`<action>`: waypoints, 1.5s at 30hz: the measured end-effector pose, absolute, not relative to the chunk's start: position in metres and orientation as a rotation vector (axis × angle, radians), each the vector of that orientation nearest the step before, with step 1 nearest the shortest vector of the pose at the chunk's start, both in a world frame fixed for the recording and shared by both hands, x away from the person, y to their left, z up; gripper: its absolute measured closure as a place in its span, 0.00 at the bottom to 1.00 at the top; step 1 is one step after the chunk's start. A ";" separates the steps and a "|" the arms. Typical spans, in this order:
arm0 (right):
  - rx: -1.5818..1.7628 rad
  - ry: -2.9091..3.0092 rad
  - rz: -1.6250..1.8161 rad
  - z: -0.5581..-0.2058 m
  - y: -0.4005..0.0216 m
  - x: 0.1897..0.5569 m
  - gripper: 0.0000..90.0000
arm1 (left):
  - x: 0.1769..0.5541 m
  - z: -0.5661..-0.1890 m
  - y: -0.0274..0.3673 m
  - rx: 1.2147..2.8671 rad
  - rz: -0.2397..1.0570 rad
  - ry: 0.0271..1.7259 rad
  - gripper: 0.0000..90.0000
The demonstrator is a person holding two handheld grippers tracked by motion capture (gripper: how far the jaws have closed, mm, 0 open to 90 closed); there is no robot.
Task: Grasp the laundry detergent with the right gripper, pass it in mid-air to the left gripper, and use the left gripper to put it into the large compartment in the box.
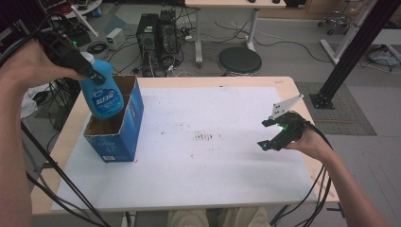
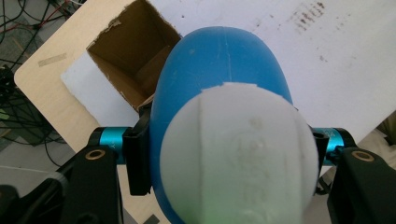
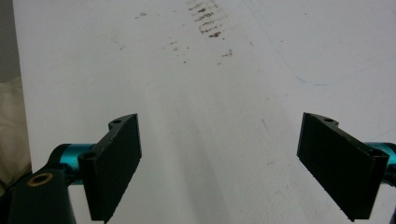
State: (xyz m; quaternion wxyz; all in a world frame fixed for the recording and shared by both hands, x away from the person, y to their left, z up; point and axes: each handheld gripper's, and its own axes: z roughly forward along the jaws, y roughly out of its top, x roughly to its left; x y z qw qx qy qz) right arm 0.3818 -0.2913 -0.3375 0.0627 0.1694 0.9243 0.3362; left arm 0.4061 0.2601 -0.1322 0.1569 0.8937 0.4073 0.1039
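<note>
A blue bottle (image 1: 104,94) with a white cap hangs over the open top of a blue cardboard box (image 1: 120,137) at the table's left. My left gripper (image 1: 92,74) is shut on the bottle near its cap. In the left gripper view the bottle (image 2: 219,79) bulges between the two jaws, white cap nearest the camera, and the box's brown inside (image 2: 135,56) lies beyond it. My right gripper (image 1: 268,134) is open above the white sheet at the table's right, jaws wide apart with nothing between them (image 3: 219,163).
A white sheet (image 1: 198,156) with brown smudges (image 1: 205,137) covers most of the wooden table (image 1: 288,87). Behind the table stand computer towers (image 1: 158,30), a round black stool (image 1: 239,60) and floor cables. A black frame post (image 1: 350,52) rises at the right.
</note>
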 end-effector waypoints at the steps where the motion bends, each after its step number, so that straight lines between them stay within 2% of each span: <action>1: 0.516 2.791 1.016 -0.338 -0.292 0.381 0.14 | 0.407 -0.136 0.261 2.567 0.288 1.168 0.42; 27: 0.540 2.810 0.967 -0.350 -0.295 0.376 0.14 | 0.422 -0.239 0.256 2.801 0.169 0.953 0.42; 45: 0.555 2.819 0.957 -0.356 -0.295 0.374 0.14 | 0.421 -0.277 0.259 2.894 0.121 0.851 0.42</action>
